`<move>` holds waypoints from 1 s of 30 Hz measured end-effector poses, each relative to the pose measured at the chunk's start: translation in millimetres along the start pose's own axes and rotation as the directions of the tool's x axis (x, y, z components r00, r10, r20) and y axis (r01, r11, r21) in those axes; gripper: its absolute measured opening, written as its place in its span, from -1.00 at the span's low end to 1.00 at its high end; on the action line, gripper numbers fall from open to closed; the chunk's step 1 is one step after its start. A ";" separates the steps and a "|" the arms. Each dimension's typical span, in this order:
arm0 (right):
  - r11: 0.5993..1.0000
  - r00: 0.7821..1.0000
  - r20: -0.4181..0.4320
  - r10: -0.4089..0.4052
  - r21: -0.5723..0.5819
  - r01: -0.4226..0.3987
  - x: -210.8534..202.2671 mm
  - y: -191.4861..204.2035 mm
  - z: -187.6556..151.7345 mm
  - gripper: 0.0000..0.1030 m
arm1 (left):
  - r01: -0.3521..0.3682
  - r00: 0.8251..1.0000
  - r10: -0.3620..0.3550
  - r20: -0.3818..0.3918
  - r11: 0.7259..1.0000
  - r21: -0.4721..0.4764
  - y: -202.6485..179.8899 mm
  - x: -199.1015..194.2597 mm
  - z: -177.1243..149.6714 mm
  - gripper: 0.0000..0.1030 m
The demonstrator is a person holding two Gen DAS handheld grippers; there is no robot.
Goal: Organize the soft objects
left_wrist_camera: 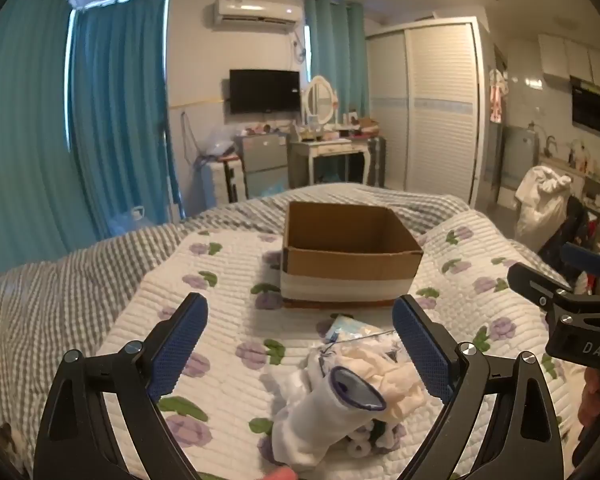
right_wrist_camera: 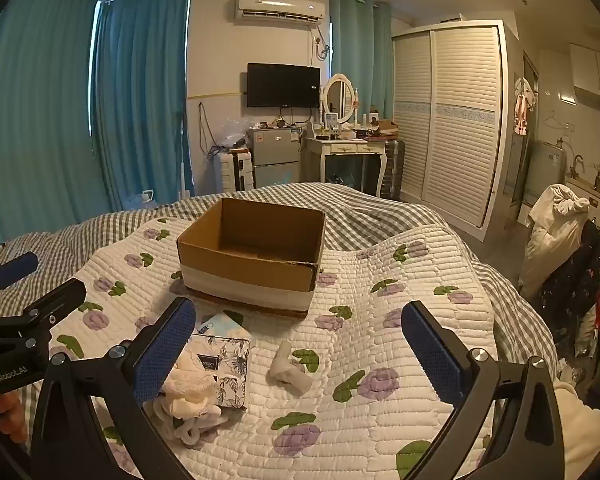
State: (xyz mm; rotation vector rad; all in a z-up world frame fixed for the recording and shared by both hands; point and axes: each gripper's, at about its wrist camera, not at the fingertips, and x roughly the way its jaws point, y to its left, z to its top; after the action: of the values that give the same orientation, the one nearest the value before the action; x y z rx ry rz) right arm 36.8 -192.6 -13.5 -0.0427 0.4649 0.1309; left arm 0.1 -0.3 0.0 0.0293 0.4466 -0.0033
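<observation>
An open cardboard box (left_wrist_camera: 350, 254) stands empty on the floral quilt; it also shows in the right wrist view (right_wrist_camera: 256, 256). My left gripper (left_wrist_camera: 300, 344) is open, its jaws wide apart above a pile of soft things: a white sock with a purple cuff (left_wrist_camera: 324, 412), a cream frilly cloth (left_wrist_camera: 384, 376) and a small blue packet (left_wrist_camera: 342, 326). My right gripper (right_wrist_camera: 298, 344) is open and empty over the quilt. Below it lies a small rolled white sock (right_wrist_camera: 289, 368). A flower-print packet (right_wrist_camera: 226, 368) and the cream cloth (right_wrist_camera: 188, 392) lie by its left finger.
The floral quilt (right_wrist_camera: 380, 304) lies over a grey checked cover (left_wrist_camera: 60, 292). The bed edge drops off to the right, near a chair with a white bag (right_wrist_camera: 556, 224). A dresser, a small fridge and a wardrobe stand far behind.
</observation>
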 end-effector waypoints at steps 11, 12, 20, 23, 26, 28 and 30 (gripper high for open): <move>1.000 1.000 -0.008 -0.011 -0.010 0.011 3.2 3.0 -2.3 1.00 | 0.000 1.000 0.000 -0.002 1.000 -0.001 2.7 -2.1 -0.4 0.85; 1.000 1.000 -0.008 -0.011 -0.010 0.011 2.9 3.2 -2.6 1.00 | 0.001 1.000 -0.001 -0.001 1.000 0.000 2.6 -2.4 -0.5 0.85; 1.000 1.000 -0.012 -0.009 -0.012 0.009 -2.0 1.4 -1.8 1.00 | 0.001 1.000 -0.001 0.000 1.000 -0.003 3.9 -3.6 -0.3 0.85; 1.000 1.000 -0.012 -0.010 -0.012 0.010 -1.6 1.6 -1.2 1.00 | 0.001 1.000 -0.001 -0.001 1.000 -0.003 1.3 -0.9 0.4 0.85; 1.000 1.000 -0.012 -0.011 -0.010 0.011 -0.6 2.0 -2.8 1.00 | 0.000 1.000 0.000 0.001 1.000 -0.004 0.7 -2.0 0.1 0.85; 1.000 1.000 -0.013 -0.009 -0.011 0.009 -0.3 1.8 -2.5 1.00 | 0.000 1.000 0.000 0.001 1.000 -0.004 0.9 -2.0 0.2 0.85; 1.000 1.000 -0.012 -0.011 -0.010 0.010 -0.2 2.1 -3.1 1.00 | 0.000 1.000 0.000 0.000 1.000 -0.005 1.0 -2.4 0.1 0.85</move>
State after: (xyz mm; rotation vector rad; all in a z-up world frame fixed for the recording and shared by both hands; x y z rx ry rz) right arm 35.0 -190.7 -16.2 -0.0562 0.4761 0.1228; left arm -2.0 0.7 1.1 0.0245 0.4465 -0.0027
